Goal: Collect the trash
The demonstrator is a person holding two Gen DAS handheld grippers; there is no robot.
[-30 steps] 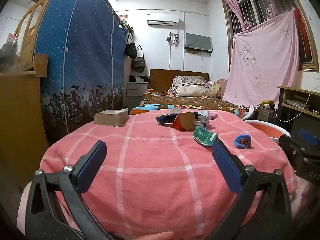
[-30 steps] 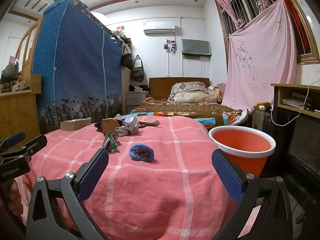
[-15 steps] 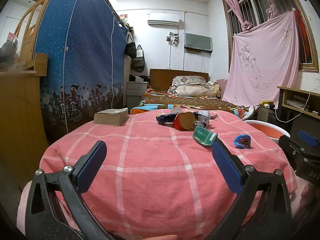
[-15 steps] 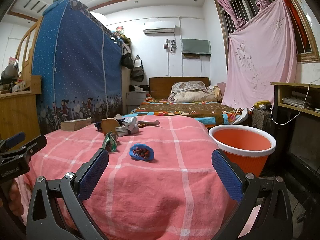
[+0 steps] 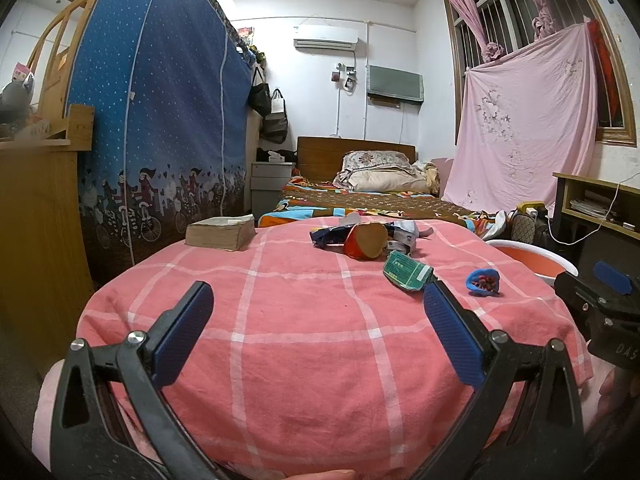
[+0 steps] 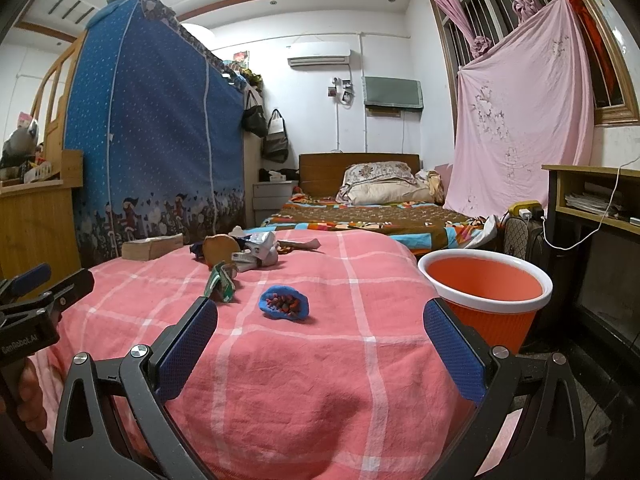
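Observation:
Trash lies on a table with a pink checked cloth [image 5: 312, 344]: a crumpled blue wrapper [image 6: 284, 303] [image 5: 483, 281], a green packet [image 5: 406, 270] [image 6: 220, 280], a red paper cup on its side [image 5: 366, 241] [image 6: 219, 249], and silver and dark wrappers [image 6: 258, 250] behind it. An orange bin with a white rim [image 6: 486, 292] stands right of the table. My left gripper [image 5: 318, 308] and right gripper [image 6: 320, 324] are both open and empty, held over the near edge, apart from the trash.
A thick old book [image 5: 221, 232] lies at the table's far left. A wooden cabinet [image 5: 36, 240] and a blue fabric wardrobe [image 5: 160, 120] stand on the left. A bed [image 5: 372, 200] is behind, and a shelf with cables [image 6: 592, 204] on the right.

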